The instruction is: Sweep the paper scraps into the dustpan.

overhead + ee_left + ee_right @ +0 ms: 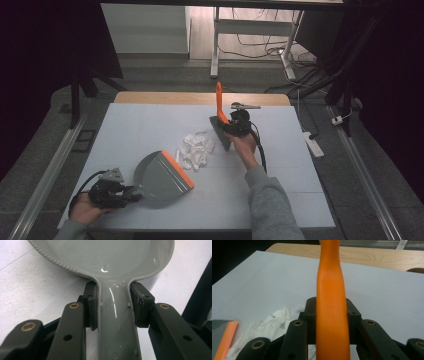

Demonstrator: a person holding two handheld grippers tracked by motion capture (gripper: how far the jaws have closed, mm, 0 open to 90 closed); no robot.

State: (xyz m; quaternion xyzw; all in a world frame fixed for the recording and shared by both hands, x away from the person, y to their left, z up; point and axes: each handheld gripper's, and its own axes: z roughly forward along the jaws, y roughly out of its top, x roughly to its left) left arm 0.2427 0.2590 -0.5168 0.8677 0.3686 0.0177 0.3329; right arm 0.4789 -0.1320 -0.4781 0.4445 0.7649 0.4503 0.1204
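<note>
We see the grey dustpan (162, 175) lying on the white table (125, 125), with nothing in it; the paper scraps (195, 149) lie just beside its orange lip. Our left gripper (131, 190) is clamped on the dustpan handle. Our right gripper (226, 125) is clamped on the orange brush (220, 117), just beside the scraps.

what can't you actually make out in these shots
- Dustpan front edge: cut off by the top edge of the left gripper view.
- Brush bristles: below the frame in the right gripper view, hidden behind the handle and tool.
- Paper scraps: too small in the high view to count.
</note>
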